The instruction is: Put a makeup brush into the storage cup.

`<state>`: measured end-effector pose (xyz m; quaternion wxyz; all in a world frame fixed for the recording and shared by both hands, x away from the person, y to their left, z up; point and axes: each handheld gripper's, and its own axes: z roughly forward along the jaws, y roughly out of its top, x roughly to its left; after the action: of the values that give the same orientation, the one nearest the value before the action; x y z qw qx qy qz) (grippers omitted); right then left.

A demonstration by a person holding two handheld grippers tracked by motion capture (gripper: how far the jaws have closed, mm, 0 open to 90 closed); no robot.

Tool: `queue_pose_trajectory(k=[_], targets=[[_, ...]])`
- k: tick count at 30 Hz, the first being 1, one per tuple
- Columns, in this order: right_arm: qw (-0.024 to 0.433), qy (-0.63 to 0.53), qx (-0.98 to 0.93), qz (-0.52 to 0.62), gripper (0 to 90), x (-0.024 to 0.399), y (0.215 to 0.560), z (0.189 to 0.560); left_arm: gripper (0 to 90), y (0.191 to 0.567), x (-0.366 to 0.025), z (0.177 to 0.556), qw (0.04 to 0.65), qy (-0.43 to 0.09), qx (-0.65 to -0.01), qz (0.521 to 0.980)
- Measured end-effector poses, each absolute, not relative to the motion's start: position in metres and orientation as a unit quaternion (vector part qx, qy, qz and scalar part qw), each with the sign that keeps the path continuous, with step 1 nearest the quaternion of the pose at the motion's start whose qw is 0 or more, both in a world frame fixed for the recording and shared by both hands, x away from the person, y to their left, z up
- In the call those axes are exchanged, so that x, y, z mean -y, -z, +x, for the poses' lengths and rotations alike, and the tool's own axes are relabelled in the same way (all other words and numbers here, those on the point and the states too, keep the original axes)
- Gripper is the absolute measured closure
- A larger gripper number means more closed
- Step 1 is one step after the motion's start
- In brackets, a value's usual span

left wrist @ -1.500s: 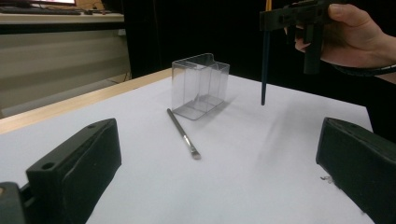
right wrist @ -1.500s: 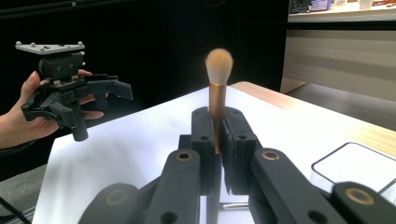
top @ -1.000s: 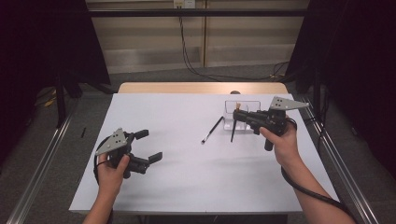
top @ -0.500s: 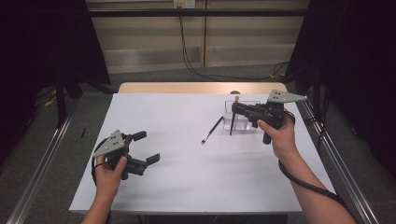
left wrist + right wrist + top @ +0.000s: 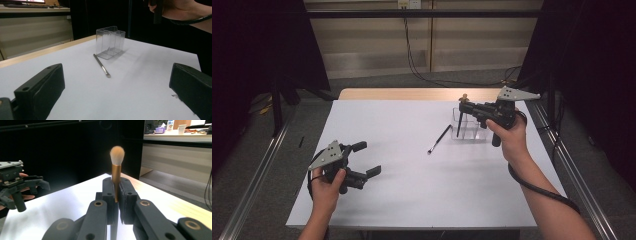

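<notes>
One makeup brush (image 5: 116,170) stands upright, bristles up (handle down), clamped in right gripper (image 5: 116,192) fingers; left gripper (image 5: 362,159) fingers gape.

Open table (image 5: 422,195) around brush (image 5: 439,139) and organizer (image 5: 472,131)

No readable text, labels, brands or numbers anywhere; small carton on far desk in right gripper view too blurred.

My right claw (image 5: 117,202): matt black plastic. Makeup brush (image 5: 116,167): soft pale bristles, glossy coppery metal ferrule. Organizer box (image 5: 110,42): clear glossy plastic. Second brush (image 5: 101,65): thin dark handle, shiny metallic ferrule. Counter (image 5: 412,165): smooth matt white, pale wood far edge.
</notes>
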<state>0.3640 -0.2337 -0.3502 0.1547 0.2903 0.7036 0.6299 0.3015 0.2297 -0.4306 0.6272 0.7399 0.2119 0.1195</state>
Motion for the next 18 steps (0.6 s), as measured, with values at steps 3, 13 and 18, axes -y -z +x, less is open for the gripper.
queue_pose_trajectory(k=[3, 13, 18], targets=[[0.161, -0.627, -0.705, 0.290, 84.3, 0.233, 0.347, 0.367, 0.0, 0.432, -0.230, 0.302, 0.625, -0.116, -0.211, 0.743], [0.175, -0.625, -0.698, 0.302, 84.3, 0.236, 0.338, 0.378, 0.0, 0.433, -0.232, 0.302, 0.622, -0.120, -0.211, 0.744], [0.182, -0.622, -0.699, 0.302, 84.3, 0.234, 0.334, 0.381, 0.0, 0.433, -0.232, 0.302, 0.622, -0.118, -0.213, 0.745]])
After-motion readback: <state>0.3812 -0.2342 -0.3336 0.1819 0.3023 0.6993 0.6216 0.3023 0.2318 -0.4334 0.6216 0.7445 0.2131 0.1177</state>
